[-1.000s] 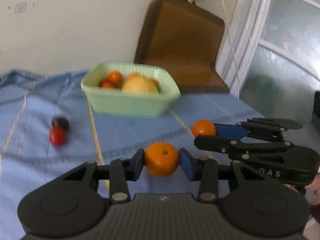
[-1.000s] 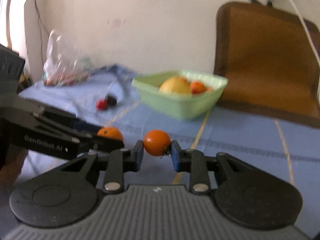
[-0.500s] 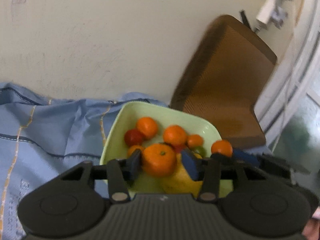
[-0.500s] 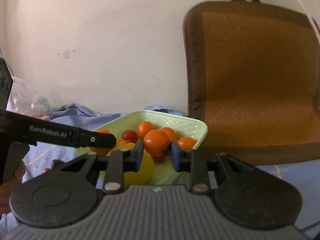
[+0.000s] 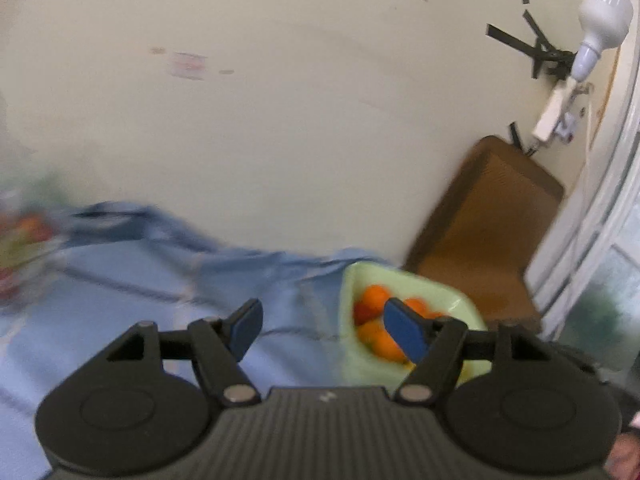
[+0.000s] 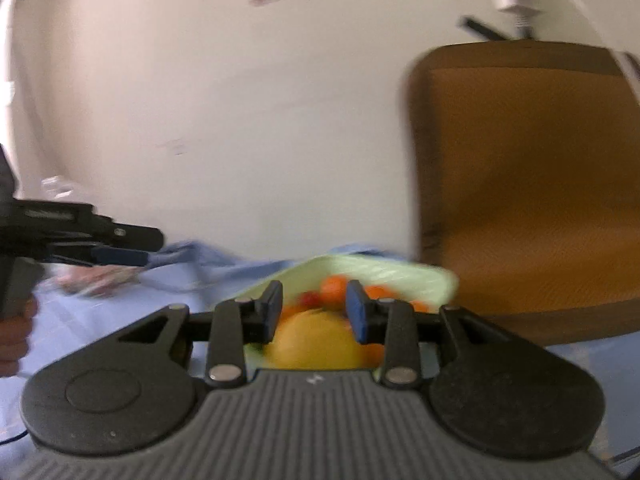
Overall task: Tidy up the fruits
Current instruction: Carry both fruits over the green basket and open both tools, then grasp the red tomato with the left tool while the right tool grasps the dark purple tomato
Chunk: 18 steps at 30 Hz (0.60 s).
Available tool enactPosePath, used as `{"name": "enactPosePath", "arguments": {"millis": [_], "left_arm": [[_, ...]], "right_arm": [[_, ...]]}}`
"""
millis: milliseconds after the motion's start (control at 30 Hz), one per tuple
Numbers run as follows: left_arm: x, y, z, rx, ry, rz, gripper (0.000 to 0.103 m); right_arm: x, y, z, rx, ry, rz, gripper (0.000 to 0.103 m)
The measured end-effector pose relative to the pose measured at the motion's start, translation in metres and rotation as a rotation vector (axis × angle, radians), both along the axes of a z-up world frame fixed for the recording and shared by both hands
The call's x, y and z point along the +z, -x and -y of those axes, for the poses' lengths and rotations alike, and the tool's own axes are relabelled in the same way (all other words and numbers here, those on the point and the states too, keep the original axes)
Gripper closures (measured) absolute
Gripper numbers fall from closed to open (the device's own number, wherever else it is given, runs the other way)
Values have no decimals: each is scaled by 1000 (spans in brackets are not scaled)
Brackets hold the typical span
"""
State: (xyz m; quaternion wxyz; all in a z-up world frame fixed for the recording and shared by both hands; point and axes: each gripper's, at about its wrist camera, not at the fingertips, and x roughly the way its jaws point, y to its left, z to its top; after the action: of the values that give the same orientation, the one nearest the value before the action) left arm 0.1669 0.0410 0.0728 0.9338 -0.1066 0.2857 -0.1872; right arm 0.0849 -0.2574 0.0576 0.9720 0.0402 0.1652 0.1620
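Scene: 2 hand-held grippers work over a green fruit basket point(image 6: 400, 276) on a bed-like surface draped in a blue cloth point(image 5: 120, 320), close to the cloth's far edge by the cream wall.
Left gripper point(image 5: 322, 326): its jaws have just been opening and stand well apart with nothing between the blue pads; it hangs over bare cloth just left of the basket point(image 5: 452, 300).
Right gripper point(image 6: 314, 312): its jaws have just been opening a little and stand apart above the basket, and no fruit sits between the pads.
Fruit: several small oranges point(image 5: 376, 294), a small red fruit point(image 6: 307, 299) and a large yellow fruit point(image 6: 316, 340) lie piled inside the basket.
Other items: a blurred clear bag of produce point(image 5: 20, 236) rests at the cloth's left edge; a brown chair point(image 6: 528, 184) stands behind the basket.
Progress: judging by the filled basket and 2 empty grippers, this drop looks done, though stray fruit may remain out of view.
Risk: the heap looks crowded, so a round orange dropped on the yellow fruit could roll over the low rim onto the cloth.
Risk: the 2 grippers work close together, and a hasty pull-back could clip the rim and tip the light basket.
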Motion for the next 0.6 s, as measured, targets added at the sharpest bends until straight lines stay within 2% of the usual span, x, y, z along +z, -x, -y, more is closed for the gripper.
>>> {"name": "enactPosePath", "arguments": {"millis": [67,167,267,367,400,467,533,600], "left_arm": [[-12,17,-9,16,-22,-7,34],[-35,32,-1,3,-80,-25,29],[-51,33,19,-34,-159,-38,27],[-56,29,33,-55,-233,-44,27],[-58,27,35,-54,-247,-52,29],[-60,23,37,-61,-244,-80,42],[-60,25,36,-61,-244,-75,66],[-59,27,34,-58,-247,-74,76]], "right_arm": [[-5,3,-17,95,-19,-54,65],[-15,-6,-45,166,-26,-146,66],[-22,-16,-58,177,-61,-200,66],[-25,-22,-64,159,-80,-217,65],[-25,-23,-65,155,-88,-222,65],[-27,-25,-66,152,-103,-235,65],[-28,-30,-70,154,-114,-256,65],[-31,-37,-76,167,-134,-286,65]]}}
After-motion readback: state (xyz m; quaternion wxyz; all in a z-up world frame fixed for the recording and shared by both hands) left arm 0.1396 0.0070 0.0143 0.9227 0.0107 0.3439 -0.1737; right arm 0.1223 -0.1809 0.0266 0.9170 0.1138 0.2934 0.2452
